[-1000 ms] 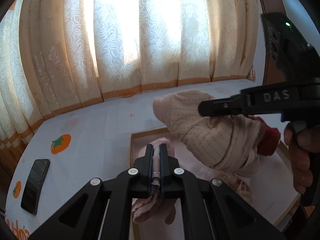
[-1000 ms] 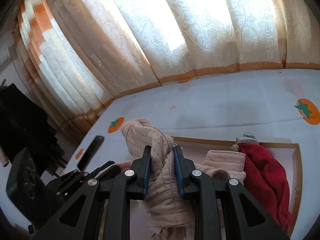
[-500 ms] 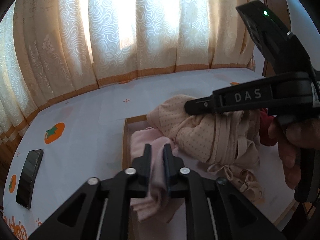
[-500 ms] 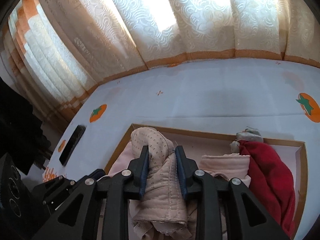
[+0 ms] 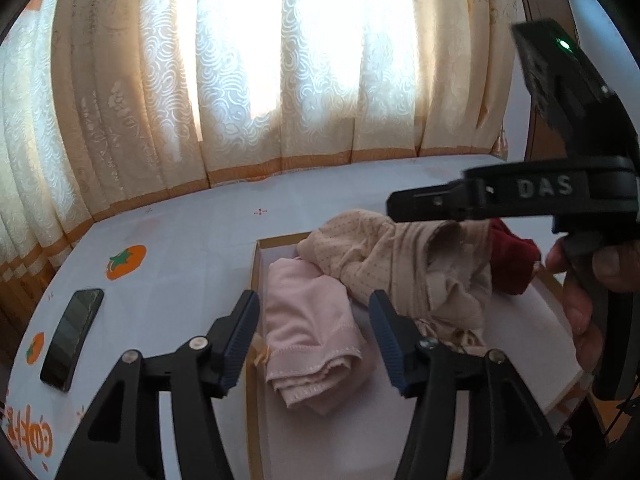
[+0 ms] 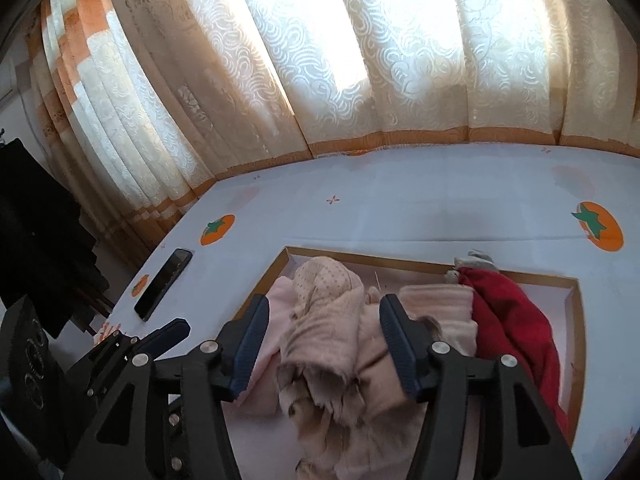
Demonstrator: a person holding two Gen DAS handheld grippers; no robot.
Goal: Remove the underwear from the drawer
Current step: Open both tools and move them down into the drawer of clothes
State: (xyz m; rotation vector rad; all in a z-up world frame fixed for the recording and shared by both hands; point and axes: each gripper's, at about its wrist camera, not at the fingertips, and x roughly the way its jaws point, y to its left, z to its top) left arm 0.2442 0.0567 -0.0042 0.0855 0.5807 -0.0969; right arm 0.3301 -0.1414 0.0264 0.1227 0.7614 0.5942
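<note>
In the left wrist view, the left gripper (image 5: 314,338) spreads its fingers wide over the pale pink underwear (image 5: 310,316) lying in the drawer (image 5: 256,276), with a phone (image 5: 72,338) on the desk (image 5: 192,256) at nine o'clock. In the right wrist view, the right gripper (image 6: 323,346) also has its fingers wide, empty, above the beige dotted underwear (image 6: 328,312) heaped in the drawer, a red garment (image 6: 508,320) at three o'clock.

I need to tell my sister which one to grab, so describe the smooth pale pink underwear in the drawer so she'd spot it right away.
Find the open drawer set in the white top. The pale pink underwear lies folded at the end nearest the phone. Unlike the dotted beige garment beside it and the red garment farther along, it is smooth, with a stitched edge.
</note>
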